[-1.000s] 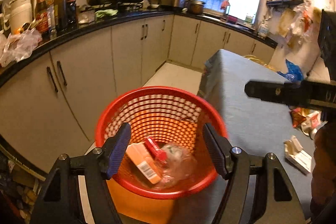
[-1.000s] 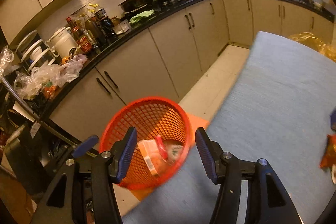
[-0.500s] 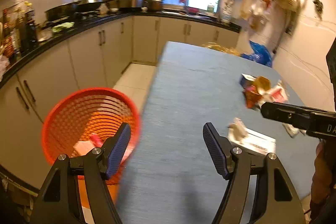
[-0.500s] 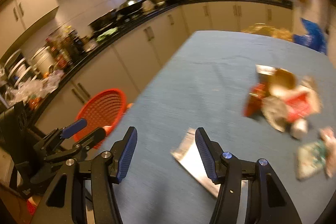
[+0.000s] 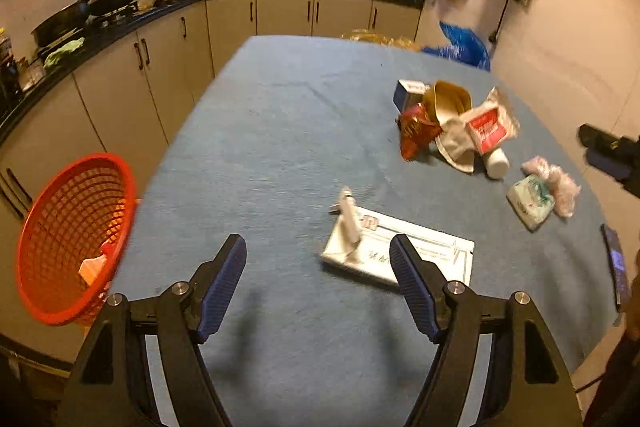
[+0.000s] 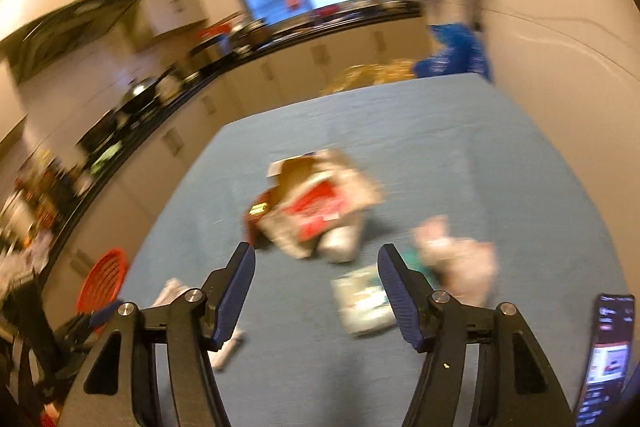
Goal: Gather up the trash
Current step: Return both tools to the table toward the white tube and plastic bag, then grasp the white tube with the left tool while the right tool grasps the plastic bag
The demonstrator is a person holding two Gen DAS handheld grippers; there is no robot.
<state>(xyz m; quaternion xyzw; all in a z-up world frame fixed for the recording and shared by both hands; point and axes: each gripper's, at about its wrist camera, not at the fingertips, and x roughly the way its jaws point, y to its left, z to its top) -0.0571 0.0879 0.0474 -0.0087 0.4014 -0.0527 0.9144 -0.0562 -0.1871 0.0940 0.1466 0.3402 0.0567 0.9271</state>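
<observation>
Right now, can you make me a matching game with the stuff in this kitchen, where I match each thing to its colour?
Things:
1. basket
2. tablecloth
3. flattened carton
4. countertop

Colours:
A. white
B. black
C. red-orange
D. blue

Pairs: 1-C, 2-D, 3-A, 4-B

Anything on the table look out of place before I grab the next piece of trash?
Yes: a phone with its screen lit lies at the table edge, near the green-and-white packet. It looks like no trash, so leave it out. The rest is loose litter.
</observation>
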